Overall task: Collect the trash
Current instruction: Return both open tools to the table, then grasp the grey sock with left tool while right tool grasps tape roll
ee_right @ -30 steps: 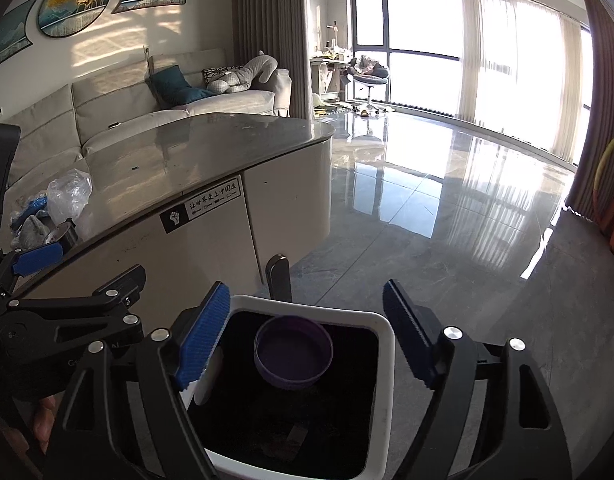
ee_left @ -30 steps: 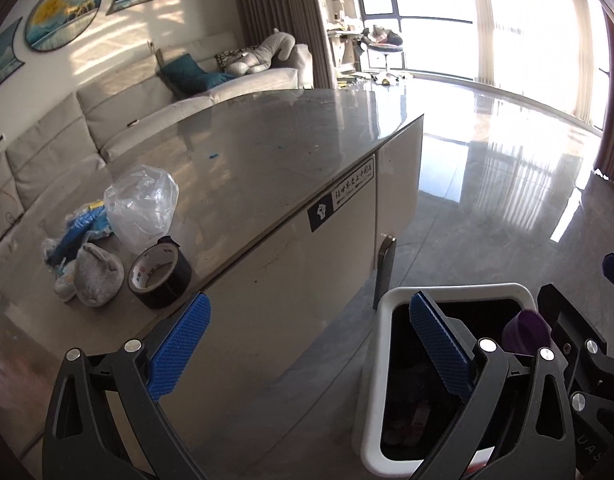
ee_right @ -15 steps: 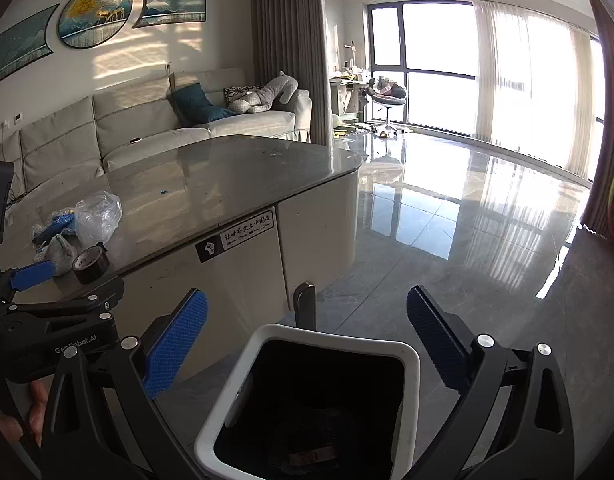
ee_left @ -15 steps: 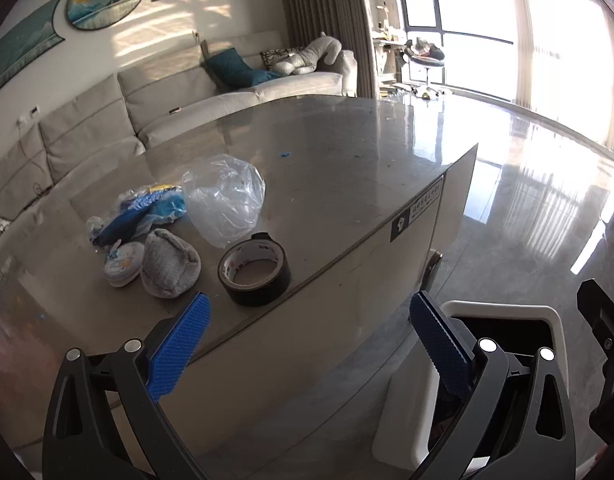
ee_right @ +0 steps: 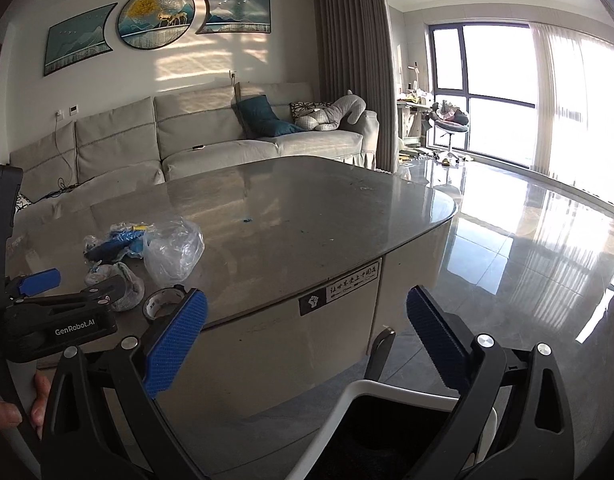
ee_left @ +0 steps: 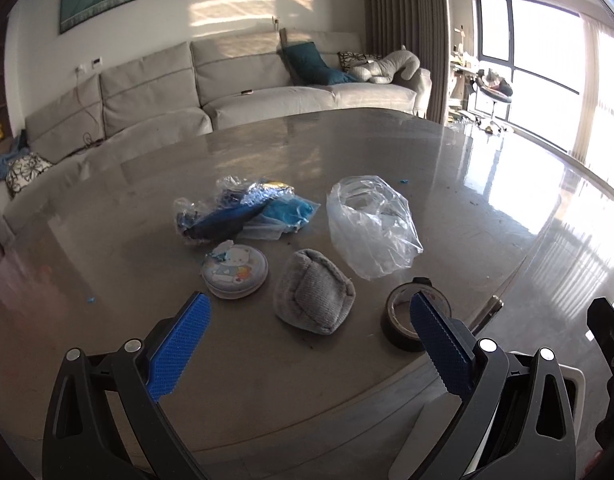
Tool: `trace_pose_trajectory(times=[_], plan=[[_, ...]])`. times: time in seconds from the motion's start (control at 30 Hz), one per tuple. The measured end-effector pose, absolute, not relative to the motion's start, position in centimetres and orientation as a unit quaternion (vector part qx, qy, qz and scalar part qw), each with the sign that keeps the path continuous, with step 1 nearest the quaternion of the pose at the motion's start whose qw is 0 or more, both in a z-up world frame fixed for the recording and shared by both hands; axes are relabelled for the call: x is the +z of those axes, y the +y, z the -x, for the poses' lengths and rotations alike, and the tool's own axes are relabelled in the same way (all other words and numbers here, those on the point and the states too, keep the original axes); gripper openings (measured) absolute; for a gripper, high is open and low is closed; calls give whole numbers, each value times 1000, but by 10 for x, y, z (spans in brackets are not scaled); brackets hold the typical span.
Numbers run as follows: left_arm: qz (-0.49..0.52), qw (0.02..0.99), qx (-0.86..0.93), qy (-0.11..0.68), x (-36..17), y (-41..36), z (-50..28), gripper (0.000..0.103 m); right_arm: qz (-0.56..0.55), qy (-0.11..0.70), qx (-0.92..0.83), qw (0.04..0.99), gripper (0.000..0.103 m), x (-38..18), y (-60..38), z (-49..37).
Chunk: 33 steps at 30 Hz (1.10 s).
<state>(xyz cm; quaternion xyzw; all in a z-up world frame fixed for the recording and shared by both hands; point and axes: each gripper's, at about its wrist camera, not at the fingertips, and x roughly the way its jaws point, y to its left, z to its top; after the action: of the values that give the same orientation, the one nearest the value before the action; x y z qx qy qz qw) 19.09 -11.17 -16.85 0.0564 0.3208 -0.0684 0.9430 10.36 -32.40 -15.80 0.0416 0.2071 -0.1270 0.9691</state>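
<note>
Left tongs (ee_left: 307,344) hang spread and empty over the tabletop (ee_left: 387,148) before a pouch (ee_left: 313,296), tape (ee_left: 403,320), bag (ee_left: 371,228) and wrappers (ee_left: 243,212), while right tongs (ee_right: 307,332) gape above the bin (ee_right: 371,390).

"GenRobot.AI" stands in white letters on the black body of the left gripper (ee_right: 39,284), seen in the right wrist view. A black-and-white sticker (ee_right: 339,290) on the side panel of the table (ee_right: 307,216), just under the top's edge, shows a white raised-fist sign on a black square and a line of Chinese characters beside it, too small to read. The round tin (ee_left: 235,274) on the table bears a cartoon bear picture; no words on it can be read
</note>
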Motion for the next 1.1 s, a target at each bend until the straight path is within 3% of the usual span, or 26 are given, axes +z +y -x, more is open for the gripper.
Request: trace_pose_trajectory(times=[0.6, 0.63, 0.67, 0.73, 1.1], plan=[[-12, 927, -58, 369, -203, -83, -244, 97, 38, 213, -63, 974, 99, -175, -274, -177], [-3, 927, -67, 368, -205, -82, -245, 80, 42, 215, -64, 974, 99, -177, -273, -179], [3, 924, -87, 373, -206, -83, -246, 50, 46, 217, -64, 973, 99, -180, -272, -180], [8, 921, -117, 371, -202, -86, -243, 18, 50, 222, -61, 972, 99, -185, -270, -183], [13, 935, -96, 340, -183, -69, -234, 15, 30, 242, -34, 969, 99, -205, -257, -192]])
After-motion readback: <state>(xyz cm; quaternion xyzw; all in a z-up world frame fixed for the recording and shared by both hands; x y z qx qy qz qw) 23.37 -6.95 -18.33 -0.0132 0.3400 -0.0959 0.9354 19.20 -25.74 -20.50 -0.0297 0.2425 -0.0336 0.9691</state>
